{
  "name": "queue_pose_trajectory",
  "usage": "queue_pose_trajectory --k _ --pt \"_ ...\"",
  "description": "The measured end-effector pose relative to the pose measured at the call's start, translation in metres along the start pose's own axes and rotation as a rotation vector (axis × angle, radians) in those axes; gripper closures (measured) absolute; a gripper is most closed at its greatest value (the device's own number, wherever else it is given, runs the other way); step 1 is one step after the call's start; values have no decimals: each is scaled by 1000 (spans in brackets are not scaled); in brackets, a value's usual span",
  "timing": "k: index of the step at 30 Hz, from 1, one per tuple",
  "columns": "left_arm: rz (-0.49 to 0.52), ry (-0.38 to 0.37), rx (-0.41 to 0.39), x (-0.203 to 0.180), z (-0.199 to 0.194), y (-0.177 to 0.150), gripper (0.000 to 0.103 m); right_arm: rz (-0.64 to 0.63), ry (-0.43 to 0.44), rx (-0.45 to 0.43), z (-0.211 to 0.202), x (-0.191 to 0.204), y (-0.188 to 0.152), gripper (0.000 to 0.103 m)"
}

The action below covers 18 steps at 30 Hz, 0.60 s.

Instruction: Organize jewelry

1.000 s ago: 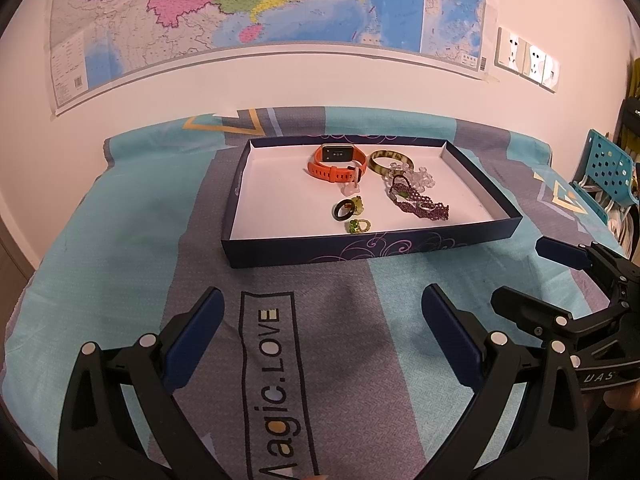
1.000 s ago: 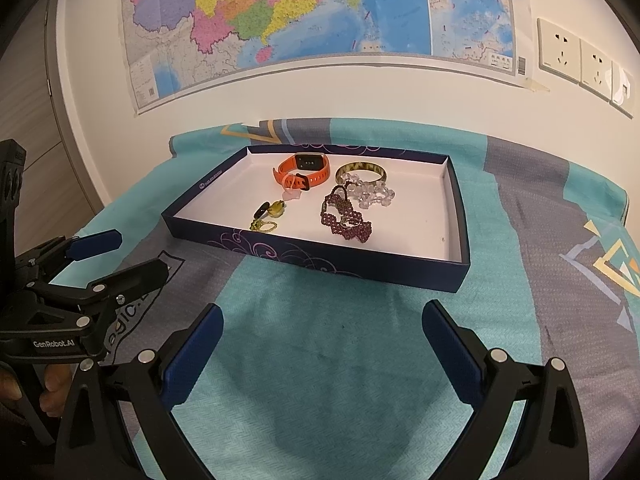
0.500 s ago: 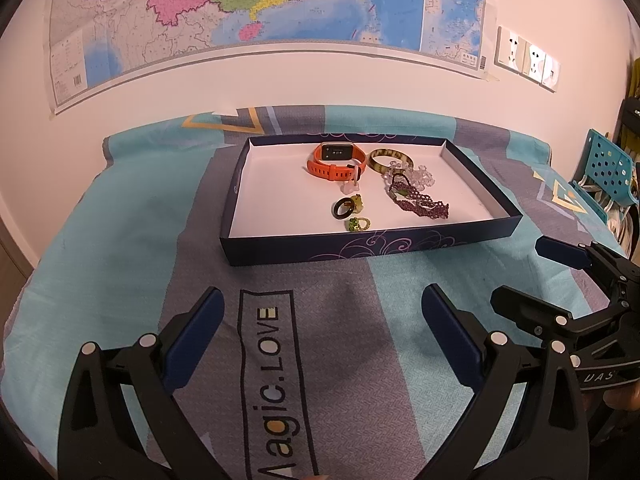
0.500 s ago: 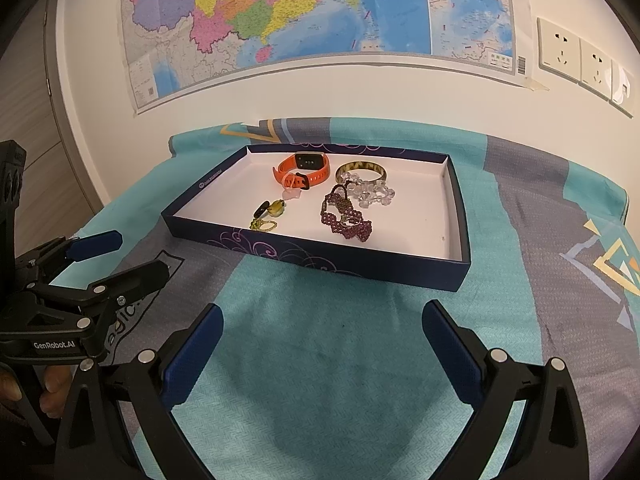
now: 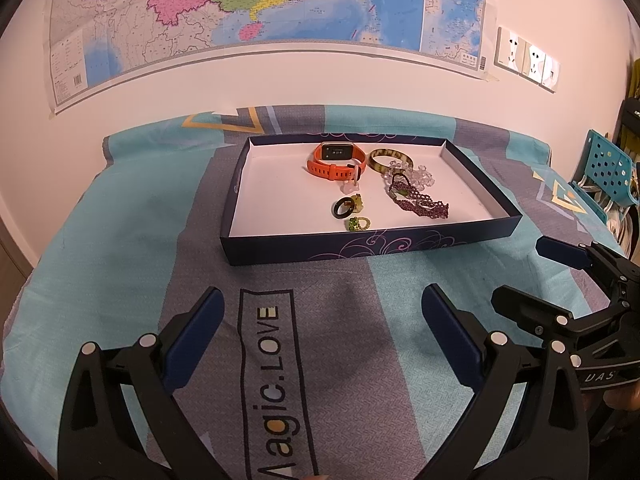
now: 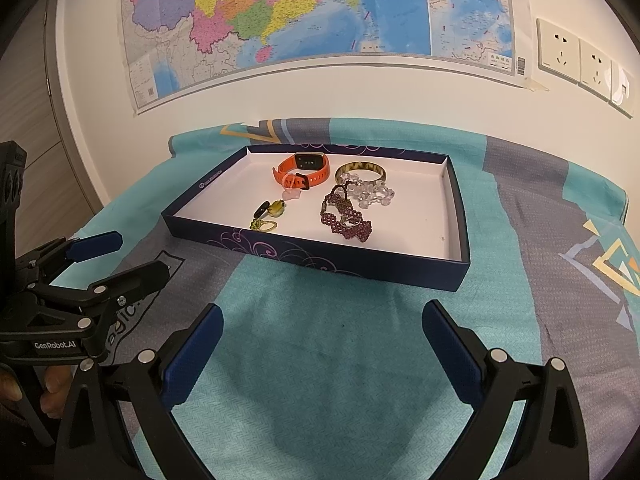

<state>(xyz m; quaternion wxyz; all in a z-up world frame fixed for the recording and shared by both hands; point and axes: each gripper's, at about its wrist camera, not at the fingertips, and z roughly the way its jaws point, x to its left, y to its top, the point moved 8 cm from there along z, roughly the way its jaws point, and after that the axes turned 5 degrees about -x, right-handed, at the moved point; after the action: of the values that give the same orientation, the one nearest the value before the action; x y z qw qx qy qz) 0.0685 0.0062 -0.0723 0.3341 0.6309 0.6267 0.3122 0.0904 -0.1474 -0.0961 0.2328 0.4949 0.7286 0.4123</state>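
Note:
A dark blue tray (image 5: 372,246) (image 6: 320,258) with a white floor lies on the patterned cloth. In it are an orange watch (image 5: 336,160) (image 6: 302,168), a mottled bangle (image 5: 390,160) (image 6: 360,170), clear beads (image 5: 420,176) (image 6: 372,194), a purple beaded bracelet (image 5: 420,204) (image 6: 346,218), a black ring (image 5: 344,208) (image 6: 262,210) and a green ring (image 5: 358,223) (image 6: 264,224). My left gripper (image 5: 320,334) (image 6: 120,252) and right gripper (image 6: 322,342) (image 5: 524,276) are both open and empty, in front of the tray.
The cloth (image 5: 272,344) covers a table against a wall with a map (image 5: 260,12). Wall sockets (image 6: 576,58) are at the right. A teal perforated chair (image 5: 608,172) stands off the table's right end.

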Motion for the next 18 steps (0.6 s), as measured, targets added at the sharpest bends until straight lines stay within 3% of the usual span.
queue_pose_trajectory --k 18 --pt "2 -2 0 -1 0 0 6 -1 -4 -3 0 1 -1 7"
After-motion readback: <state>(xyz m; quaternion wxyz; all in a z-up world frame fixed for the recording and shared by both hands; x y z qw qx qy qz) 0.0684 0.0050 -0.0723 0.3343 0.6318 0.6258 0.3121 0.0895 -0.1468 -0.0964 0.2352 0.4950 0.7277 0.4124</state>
